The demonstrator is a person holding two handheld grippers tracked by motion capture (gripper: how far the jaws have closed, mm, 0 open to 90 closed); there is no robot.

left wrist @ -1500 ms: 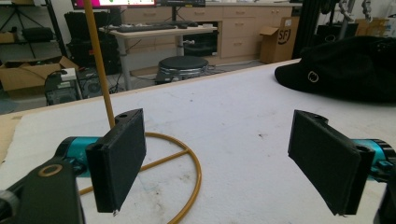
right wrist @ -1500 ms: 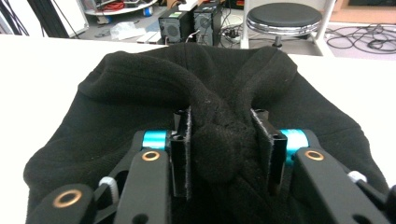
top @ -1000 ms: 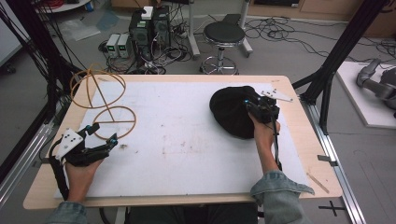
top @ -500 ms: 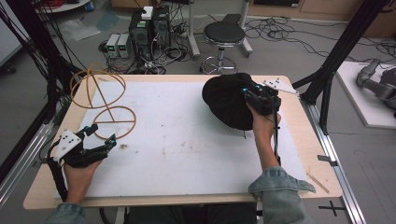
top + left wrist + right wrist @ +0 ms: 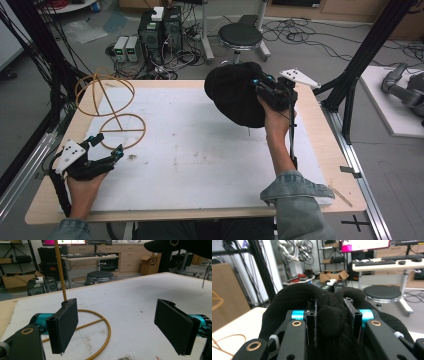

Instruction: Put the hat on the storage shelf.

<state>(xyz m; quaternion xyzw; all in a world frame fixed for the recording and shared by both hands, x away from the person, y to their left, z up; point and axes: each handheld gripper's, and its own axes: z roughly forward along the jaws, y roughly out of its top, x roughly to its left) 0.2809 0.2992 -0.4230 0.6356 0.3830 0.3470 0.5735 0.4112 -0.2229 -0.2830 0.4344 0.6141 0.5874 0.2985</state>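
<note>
Black hat — soft, dark fabric, held up off the table at its far right part, near the back edge. In the right gripper view a bunched fold of the hat sits clamped between the two black jaws, with the rest of the cloth bulging above and around them.

Right gripper — pinching the hat at its right side; the person's right hand grips it from below, forearm reaching in from the near edge of the table.

Left gripper — jaws spread wide with nothing between them, low over the near left corner of the table, held in the left hand. In the left gripper view the two flat black pads stand well apart over the white table top.

Wire stand — thin tan wire, a flat ring base on the table with a rod rising to a round loop, at the left side, just beyond the left gripper and well apart from the hat.

Stool — black round seat, on the floor behind the table.
</note>
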